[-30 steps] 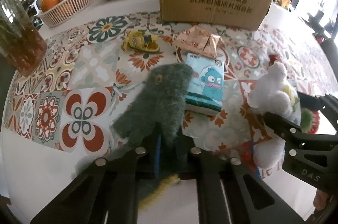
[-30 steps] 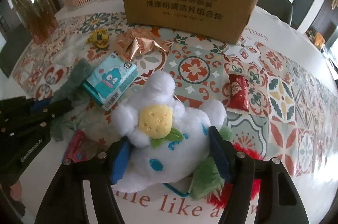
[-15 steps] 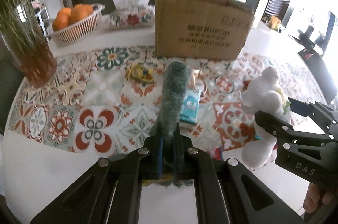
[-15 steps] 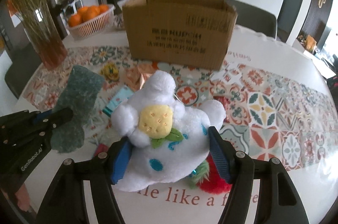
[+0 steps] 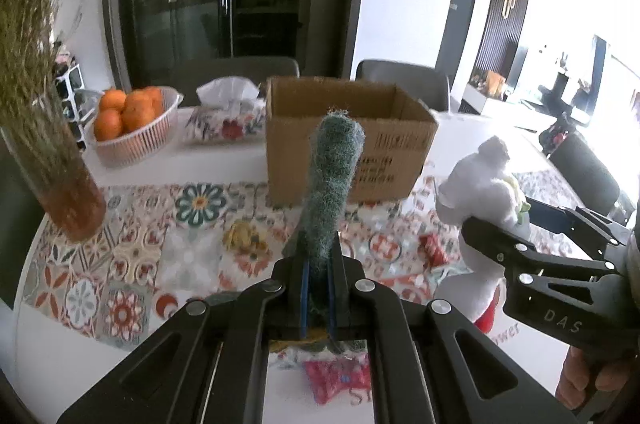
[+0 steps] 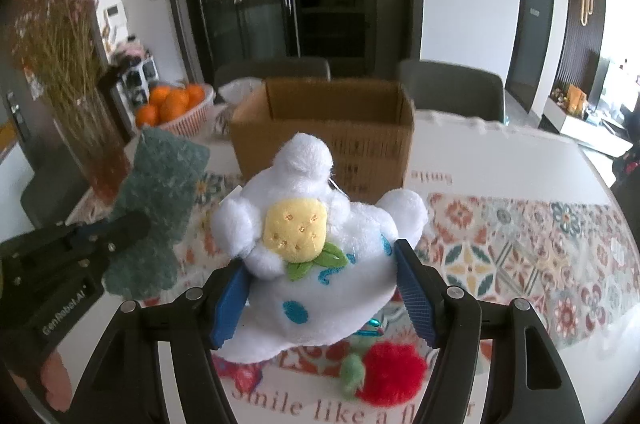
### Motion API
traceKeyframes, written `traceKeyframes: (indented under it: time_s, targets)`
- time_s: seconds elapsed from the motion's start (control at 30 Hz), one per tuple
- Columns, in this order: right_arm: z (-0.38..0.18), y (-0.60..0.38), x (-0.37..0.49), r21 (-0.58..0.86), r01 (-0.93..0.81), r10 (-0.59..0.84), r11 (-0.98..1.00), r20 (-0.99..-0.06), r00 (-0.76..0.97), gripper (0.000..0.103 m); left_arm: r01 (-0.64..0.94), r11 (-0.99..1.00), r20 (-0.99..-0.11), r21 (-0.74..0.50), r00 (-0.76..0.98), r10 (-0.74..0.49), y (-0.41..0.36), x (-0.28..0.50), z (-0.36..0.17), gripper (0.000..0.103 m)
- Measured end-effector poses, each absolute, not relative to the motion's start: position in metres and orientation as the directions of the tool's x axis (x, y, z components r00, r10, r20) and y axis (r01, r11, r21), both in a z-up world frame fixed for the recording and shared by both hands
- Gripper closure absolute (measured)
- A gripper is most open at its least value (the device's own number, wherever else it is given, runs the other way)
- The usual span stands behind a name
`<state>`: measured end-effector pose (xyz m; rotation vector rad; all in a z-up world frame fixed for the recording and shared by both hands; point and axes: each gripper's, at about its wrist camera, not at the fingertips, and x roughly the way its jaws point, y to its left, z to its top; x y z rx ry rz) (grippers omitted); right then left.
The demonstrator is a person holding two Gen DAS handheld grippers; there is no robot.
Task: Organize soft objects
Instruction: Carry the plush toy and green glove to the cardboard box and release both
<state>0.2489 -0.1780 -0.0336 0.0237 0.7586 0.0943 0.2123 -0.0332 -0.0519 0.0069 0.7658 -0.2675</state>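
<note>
I see the table (image 5: 60,336) first, white at its near edge with a patterned tile cloth (image 6: 520,244) across its middle. On it, beyond both tools, the open cardboard box (image 5: 348,144) stands upright with its printed side toward me. Left of the box I make out a tall vase of dried stems (image 5: 52,160), a white basket of oranges (image 5: 132,120) and a floral tissue pack (image 5: 228,116) just beside the box's left wall. My right gripper (image 6: 320,288) holds the white plush (image 6: 316,256) up off the table, its jaws pressed into the toy's two sides, the blue pads (image 6: 414,298) sinking into the fur; the yellow patch and green leaves on the plush face my camera. In the left wrist view the same gripper (image 5: 508,224) and plush (image 5: 480,184) sit to the right of the box. My left gripper (image 5: 318,288) is clamped tight on the green fuzzy toy (image 5: 332,184), which stands upright from the jaws and overlaps the box's front in that view; from the right wrist it hangs to the left (image 6: 156,220), clear of the cloth. A red pom-pom toy (image 6: 390,370) with a green stem lies on the table under the white plush. A small yellow toy (image 5: 244,238) and a red packet (image 5: 434,248) lie on the cloth in front of the box, apart from each other.
</note>
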Motion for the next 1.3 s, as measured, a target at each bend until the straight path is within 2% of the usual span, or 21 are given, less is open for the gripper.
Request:
traceKeyframes:
  time_s: [0.4, 0.7, 1.3]
  targets:
    - [0.004, -0.192, 0.301, 0.127, -0.094, 0.153, 0.987, -0.612, 0.776, 0.034, 0.278, 0.952, -0.61, -0.127, 0.735, -0.296, -0.042, 0.254, -0.015, 0.095]
    - [0.023, -0.202, 0.348, 0.153, -0.114, 0.183, 0.982, -0.599, 0.78, 0.034, 0.316, 0.934, -0.588, -0.166, 0.728, -0.351, -0.053, 0.298, 0.005, 0.095]
    - [0.008, -0.216, 0.475, 0.227, -0.098, 0.233, 0.969, -0.71, 0.664, 0.034, 0.349, 0.917, -0.654, -0.194, 0.65, -0.386, -0.073, 0.418, 0.007, 0.095]
